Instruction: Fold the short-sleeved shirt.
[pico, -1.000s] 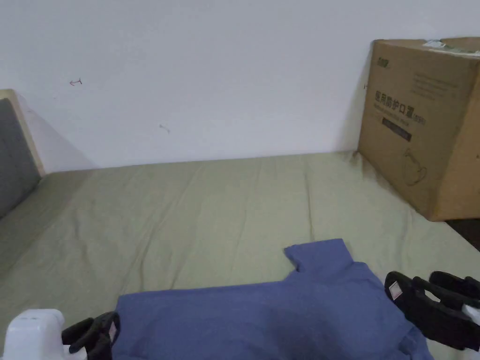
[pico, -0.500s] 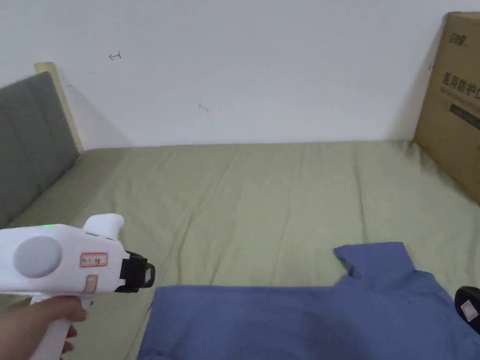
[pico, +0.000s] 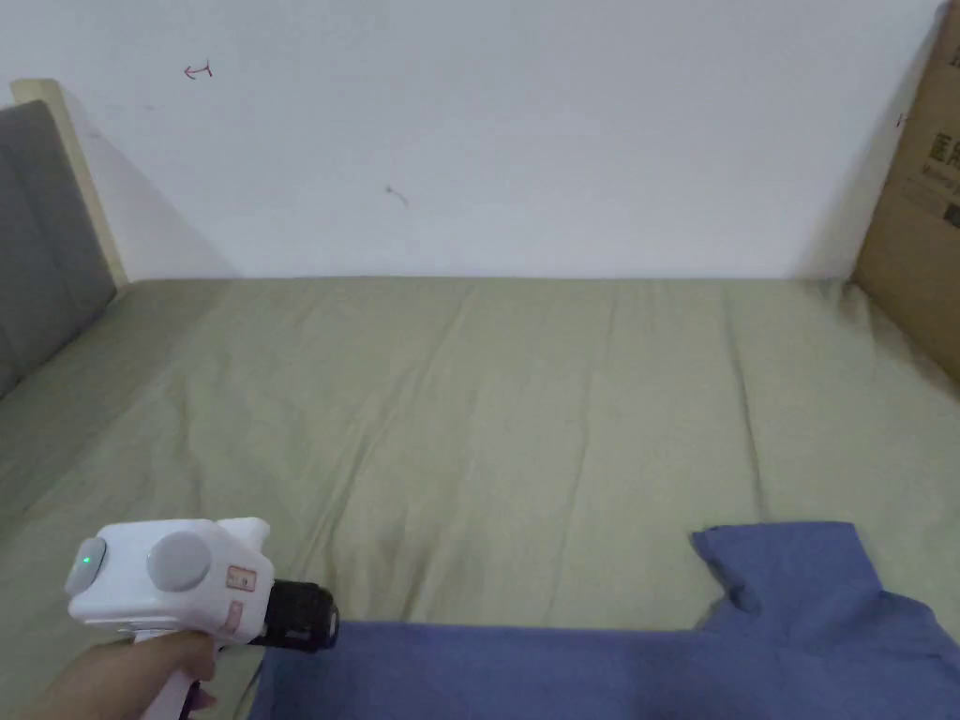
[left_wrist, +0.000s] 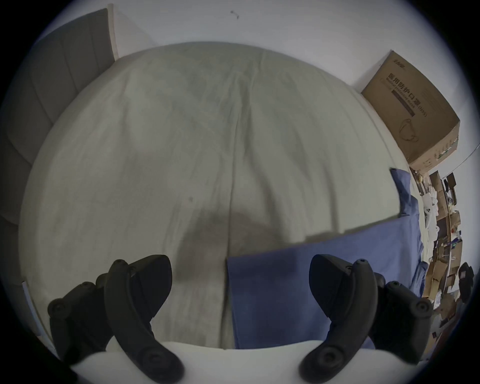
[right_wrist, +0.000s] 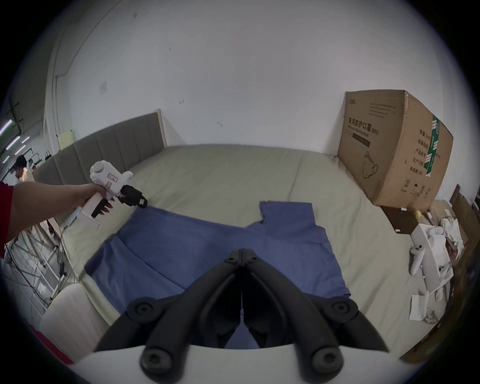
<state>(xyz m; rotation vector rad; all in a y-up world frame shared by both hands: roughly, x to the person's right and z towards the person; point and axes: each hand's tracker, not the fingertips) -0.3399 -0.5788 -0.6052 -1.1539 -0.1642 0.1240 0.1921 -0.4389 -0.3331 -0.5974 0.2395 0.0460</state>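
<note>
Left gripper (left_wrist: 240, 275) was held wide open at lower frame, above shirt (left_wrist: 298, 285) corner. Right gripper (right_wrist: 242, 253) was closed, nothing gripped, over shirt at centre.

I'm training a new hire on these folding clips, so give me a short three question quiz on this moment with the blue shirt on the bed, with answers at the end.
1. True or false: the left gripper has its jaws spread apart over a corner of the blue shirt.
2. Multiple choice: the right gripper has its jaws A) wide open, B) closed together with no cloth seen between the tips, C) clamped on the cardboard box.
3. Fill in: the shirt lies on the ____ bed sheet.

Key: 1 true; 2 B; 3 green.
</note>
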